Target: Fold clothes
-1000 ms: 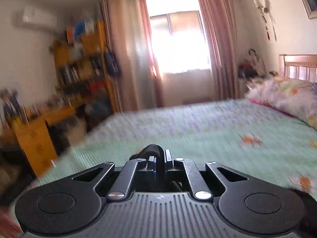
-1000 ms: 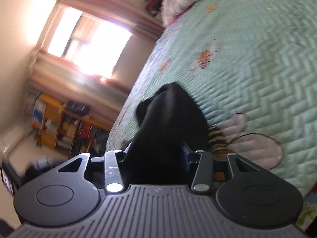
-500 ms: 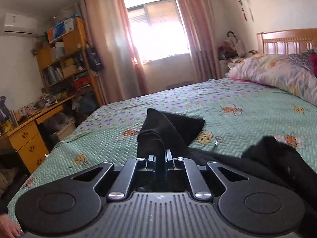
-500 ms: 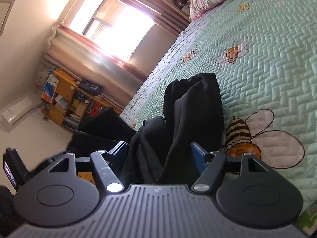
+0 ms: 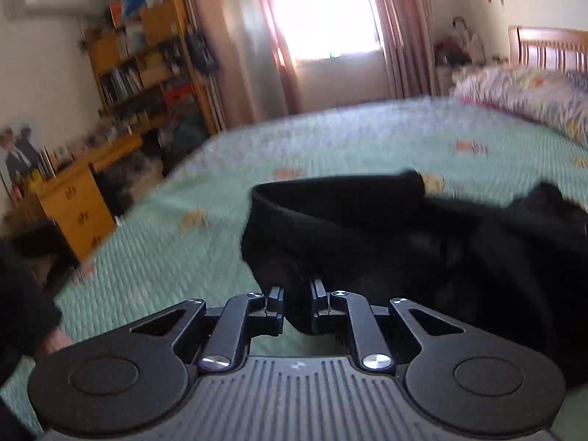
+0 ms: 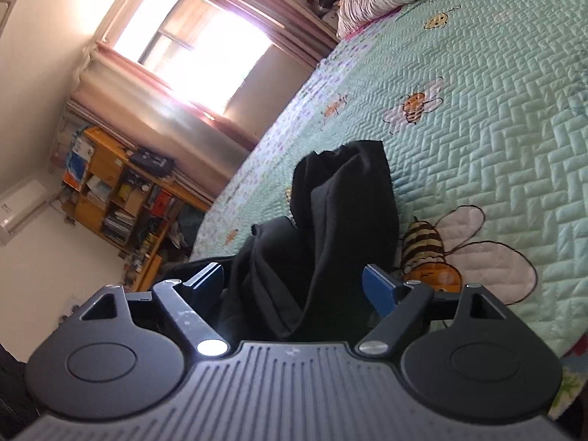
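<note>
Both claws' tips hidden by black garment [image 5: 386, 228].

garment [image 5: 422, 235] on bed [image 5: 176, 250] | pillow [image 5: 522, 95] far right | desk [image 5: 77, 198] left of bed

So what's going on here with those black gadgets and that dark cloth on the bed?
A person is folding clothes with a handheld gripping tool in each hand. The left tool is clamped shut on a fold of a black garment that lies bunched on the green bee-print bedspread. The right tool is open, its fingers either side of the same black fabric without pinching it. The garment is crumpled, not yet folded flat.
</note>
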The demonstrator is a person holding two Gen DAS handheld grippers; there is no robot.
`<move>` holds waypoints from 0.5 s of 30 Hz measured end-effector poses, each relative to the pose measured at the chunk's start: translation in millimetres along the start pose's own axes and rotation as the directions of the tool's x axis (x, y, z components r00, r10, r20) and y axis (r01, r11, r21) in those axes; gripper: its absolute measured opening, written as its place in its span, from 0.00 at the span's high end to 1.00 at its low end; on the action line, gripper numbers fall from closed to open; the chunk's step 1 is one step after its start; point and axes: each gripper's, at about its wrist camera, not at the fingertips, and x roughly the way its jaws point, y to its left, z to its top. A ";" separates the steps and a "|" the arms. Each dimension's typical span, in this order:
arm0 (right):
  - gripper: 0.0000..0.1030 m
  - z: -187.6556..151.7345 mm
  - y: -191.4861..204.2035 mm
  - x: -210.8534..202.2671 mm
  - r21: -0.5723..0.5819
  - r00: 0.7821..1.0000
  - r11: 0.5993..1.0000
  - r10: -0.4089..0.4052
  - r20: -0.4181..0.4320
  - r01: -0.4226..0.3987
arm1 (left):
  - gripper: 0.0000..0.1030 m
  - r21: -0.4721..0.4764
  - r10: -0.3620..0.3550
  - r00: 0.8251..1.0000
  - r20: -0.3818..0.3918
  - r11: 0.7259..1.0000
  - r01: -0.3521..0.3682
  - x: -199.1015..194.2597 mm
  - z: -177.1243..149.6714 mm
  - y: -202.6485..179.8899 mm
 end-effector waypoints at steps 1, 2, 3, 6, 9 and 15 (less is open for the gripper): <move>0.19 -0.9 2.3 -0.2 -0.014 1.000 1.000 -0.008 -0.006 0.008 | 0.81 -0.010 -0.017 1.000 -0.022 1.000 0.017 0.9 -7.2 3.8; 0.19 -1.7 4.6 -0.4 -0.027 1.000 1.000 -0.016 -0.012 0.015 | 0.81 -0.015 -0.031 0.999 -0.038 0.999 0.030 1.6 -14.3 7.5; 0.19 -2.6 6.9 -0.6 -0.041 1.000 0.999 -0.023 -0.019 0.023 | 0.80 -0.017 -0.039 0.998 -0.045 0.999 0.039 0.5 -20.5 10.6; 0.19 -5.3 15.8 -0.9 -0.086 0.998 0.995 -0.048 -0.030 0.045 | 0.60 -0.025 -0.051 0.997 -0.060 0.998 0.049 -4.2 -31.3 17.7; 0.19 -6.0 27.6 -0.7 -0.135 0.996 0.988 -0.082 -0.024 0.078 | 0.31 -0.027 -0.022 0.999 -0.038 0.999 0.021 -13.8 -36.8 25.2; 0.19 -7.3 92.0 -2.2 -0.429 0.994 0.897 -0.087 0.062 0.105 | 0.07 -0.072 0.029 1.000 0.009 0.997 -0.029 -33.4 -39.0 50.6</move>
